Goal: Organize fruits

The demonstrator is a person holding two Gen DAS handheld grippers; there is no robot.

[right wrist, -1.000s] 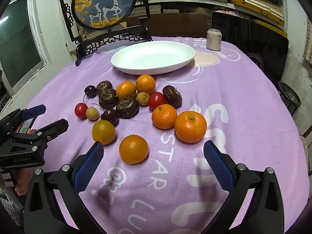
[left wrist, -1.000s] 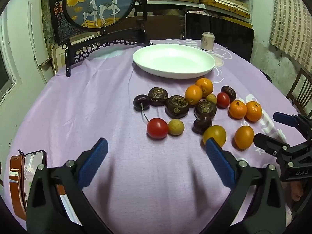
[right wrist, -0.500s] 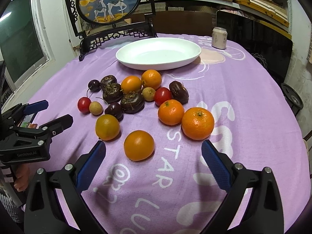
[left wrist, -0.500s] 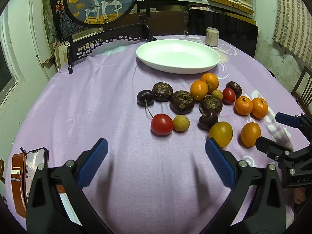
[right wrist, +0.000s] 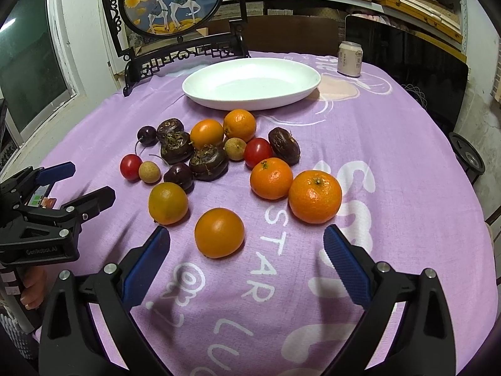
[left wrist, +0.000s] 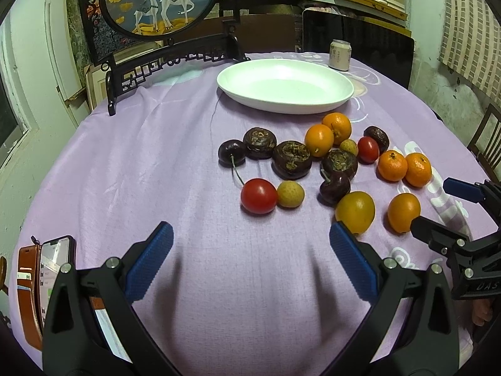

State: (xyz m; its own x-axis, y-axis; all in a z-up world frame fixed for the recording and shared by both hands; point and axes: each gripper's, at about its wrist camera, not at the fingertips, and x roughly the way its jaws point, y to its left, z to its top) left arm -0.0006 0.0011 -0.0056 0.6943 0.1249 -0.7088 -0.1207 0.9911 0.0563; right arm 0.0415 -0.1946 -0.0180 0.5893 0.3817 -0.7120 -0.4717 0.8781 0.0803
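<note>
Several fruits lie loose on the purple tablecloth: oranges, dark round fruits, cherries, red tomatoes and small yellow fruits. An empty white oval plate point(left wrist: 285, 84) point(right wrist: 250, 83) sits behind them. My left gripper point(left wrist: 250, 257) is open and empty, just short of a red tomato point(left wrist: 258, 195) and a yellow fruit point(left wrist: 290, 193). My right gripper point(right wrist: 247, 260) is open and empty, with the nearest orange point(right wrist: 219, 232) just ahead between its fingers. Each gripper shows in the other's view, the right point(left wrist: 438, 210) and the left point(right wrist: 84, 185).
A drink can point(left wrist: 340, 54) point(right wrist: 350, 59) stands behind the plate at the right. A framed deer picture on a black stand point(left wrist: 159, 0) rises at the table's back left. A phone in a brown case point(left wrist: 47, 275) lies at the near left edge.
Both grippers have moved a little forward toward the fruits, which sit lower and larger in both views. Both stay open and empty. No fruit has moved.
</note>
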